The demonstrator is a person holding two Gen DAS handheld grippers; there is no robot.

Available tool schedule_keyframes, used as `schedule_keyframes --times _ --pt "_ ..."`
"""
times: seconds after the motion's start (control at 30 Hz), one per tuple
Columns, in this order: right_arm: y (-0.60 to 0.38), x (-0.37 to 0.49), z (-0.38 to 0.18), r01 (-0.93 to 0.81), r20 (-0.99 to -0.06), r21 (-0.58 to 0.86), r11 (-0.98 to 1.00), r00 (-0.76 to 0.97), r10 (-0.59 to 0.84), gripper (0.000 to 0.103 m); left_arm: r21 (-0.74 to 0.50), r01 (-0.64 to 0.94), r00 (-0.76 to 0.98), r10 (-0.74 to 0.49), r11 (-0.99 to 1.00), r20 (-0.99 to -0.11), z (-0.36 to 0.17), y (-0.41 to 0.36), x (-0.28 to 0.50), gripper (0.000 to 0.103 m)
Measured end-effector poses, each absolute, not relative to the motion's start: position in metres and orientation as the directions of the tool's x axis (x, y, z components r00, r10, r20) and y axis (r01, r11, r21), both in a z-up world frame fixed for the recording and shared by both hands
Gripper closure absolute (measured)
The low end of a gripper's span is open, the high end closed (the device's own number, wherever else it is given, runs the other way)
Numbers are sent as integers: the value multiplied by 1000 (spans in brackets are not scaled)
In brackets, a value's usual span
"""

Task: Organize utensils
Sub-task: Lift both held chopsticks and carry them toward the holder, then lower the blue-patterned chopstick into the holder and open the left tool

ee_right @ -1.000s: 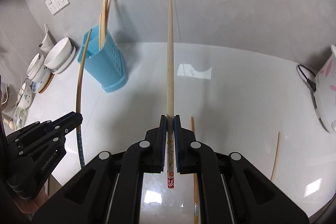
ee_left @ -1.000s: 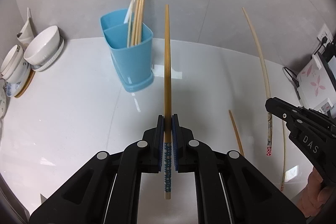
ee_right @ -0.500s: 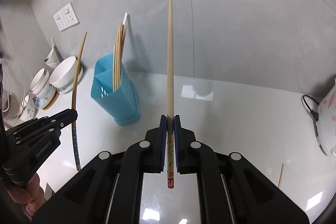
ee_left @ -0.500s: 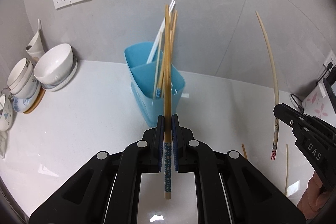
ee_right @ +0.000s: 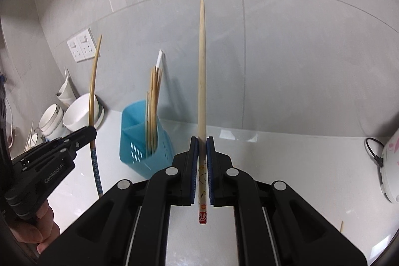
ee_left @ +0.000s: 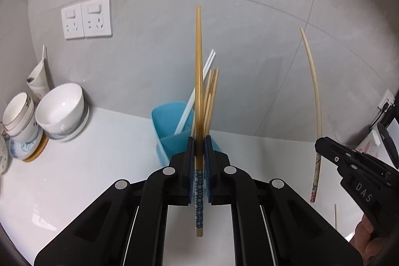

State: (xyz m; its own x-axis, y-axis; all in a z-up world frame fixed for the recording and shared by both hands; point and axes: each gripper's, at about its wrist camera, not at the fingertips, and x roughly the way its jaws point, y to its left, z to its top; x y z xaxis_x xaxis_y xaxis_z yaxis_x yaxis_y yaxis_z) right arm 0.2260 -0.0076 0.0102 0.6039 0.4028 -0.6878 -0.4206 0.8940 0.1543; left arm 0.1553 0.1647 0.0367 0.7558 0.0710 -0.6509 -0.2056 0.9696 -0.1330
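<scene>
Left hand-held gripper (ee_left: 198, 161) clamped tight on a brown chopstick (ee_left: 198, 81) just above its blue dotted handle, tip pointing up. Right hand-held gripper (ee_right: 202, 166) likewise closed on a pale chopstick (ee_right: 202, 71) near its red-printed end, tip also up. Both raised above the white bench (ee_left: 87, 178), with the blue holder (ee_right: 139, 141) ahead, already carrying a bundle of chopsticks (ee_right: 153, 111) in one compartment.

Risks from here, as a judgement:
- Gripped close to the handle end, so a long free length; likely to swing or pivot between the pads on a quick tilt.
- Narrow opening, already crowded; easy to strike the standing bundle or the rim and knock sticks out.
- Light plastic holder, probably easy to shove or tip with a sideways push.
- Two grippers heading for the same opening; possible clash of sticks or fingers if brought in together.
- Released too high, likely to bounce off the divider and land on the bench.
- Bowls (ee_left: 61, 111) to the left, near enough to be clipped by a wide swing.
</scene>
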Motion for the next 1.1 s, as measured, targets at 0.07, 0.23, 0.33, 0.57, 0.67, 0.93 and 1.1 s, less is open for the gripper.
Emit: schedule_keyframes --times 0.07,0.23,0.33,0.57,0.67,0.93,1.1 --pt "-5 228 10 -423 -678 155 893 612 407 97 -145 -196 769 60 970 -636 38 168 160 96" --pt "2 236 9 -419 -665 159 894 624 411 97 -166 -179 812 51 970 -582 38 175 171 96" --pt "4 241 8 -420 -654 172 891 628 422 97 -169 -166 838 49 971 -544 36 178 177 96" --pt "11 254 -1 -419 -643 199 886 626 440 97 -175 -117 878 20 978 -478 19 181 195 96" --pt "14 259 -8 -418 -649 203 886 620 441 97 -169 -90 889 3 981 -458 9 179 201 96" --pt "19 269 -23 -408 -673 205 890 602 431 97 -151 -71 883 -8 986 -469 -20 170 209 96" --pt "21 271 -27 -411 -679 205 888 594 432 97 -145 -72 863 -11 987 -504 -34 169 215 96"
